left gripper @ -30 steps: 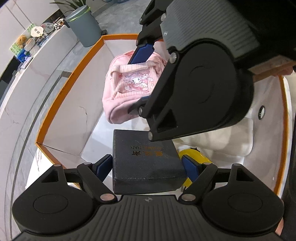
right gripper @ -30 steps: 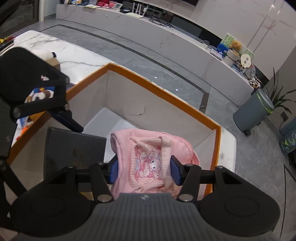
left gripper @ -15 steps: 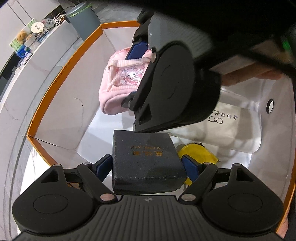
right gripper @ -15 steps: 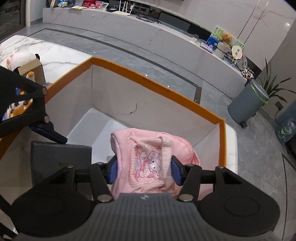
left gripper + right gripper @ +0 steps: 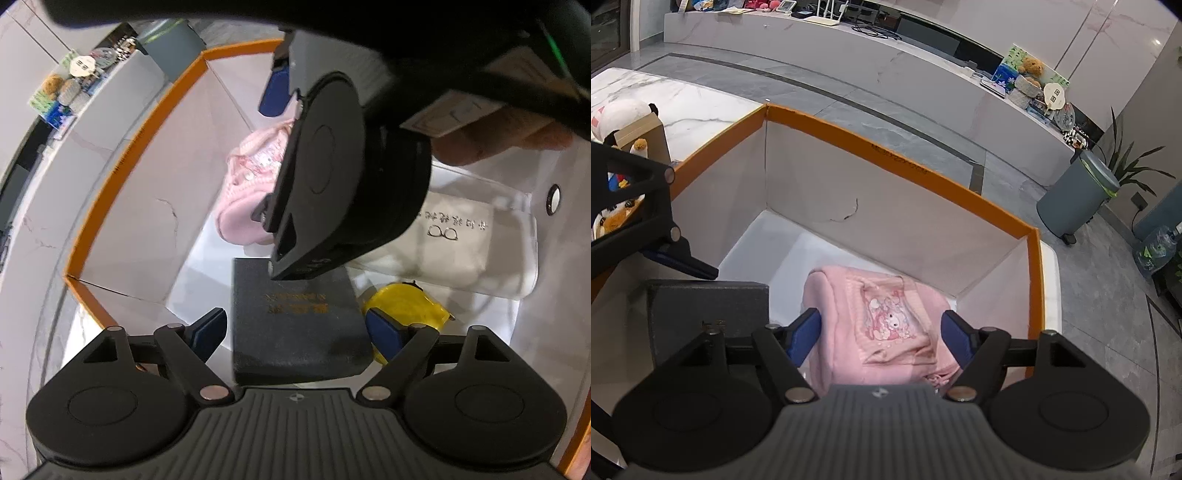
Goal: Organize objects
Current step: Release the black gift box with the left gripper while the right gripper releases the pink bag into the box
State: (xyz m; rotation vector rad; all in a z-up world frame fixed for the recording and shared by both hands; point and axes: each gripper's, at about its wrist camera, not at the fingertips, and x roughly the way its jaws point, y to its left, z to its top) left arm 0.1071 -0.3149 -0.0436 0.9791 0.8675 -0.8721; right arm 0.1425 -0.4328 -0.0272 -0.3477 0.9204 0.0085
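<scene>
The pink pouch (image 5: 886,317) lies on the white floor of the orange-rimmed box (image 5: 916,173), close to the far corner where two walls meet, its cartoon patch facing up. The right claw (image 5: 880,330) hangs just over it with its blue pads (image 5: 805,332) spread to either side of the fabric, apart and gripping nothing. Beside the pouch, nearer the middle of the box floor, sits the dark grey case (image 5: 295,317) with gold lettering on its lid; the left claw (image 5: 295,328) straddles it, blue fingers (image 5: 207,328) wide of both its sides, with a gap showing on the left side, so it too is apart and not clamped. A yellow item (image 5: 402,306) peeks out just beside the case on the right, partly under that claw's right finger. Farther along the box floor lies a pale flat packet (image 5: 454,243) printed with a small glasses symbol. The box stands on a white marble table (image 5: 683,110), where a plush toy (image 5: 620,114) and a brown carton (image 5: 646,136) sit by the left edge. Beyond, on the grey tiled floor, stands a grey bin (image 5: 1075,199) beside a potted plant (image 5: 1134,166).
</scene>
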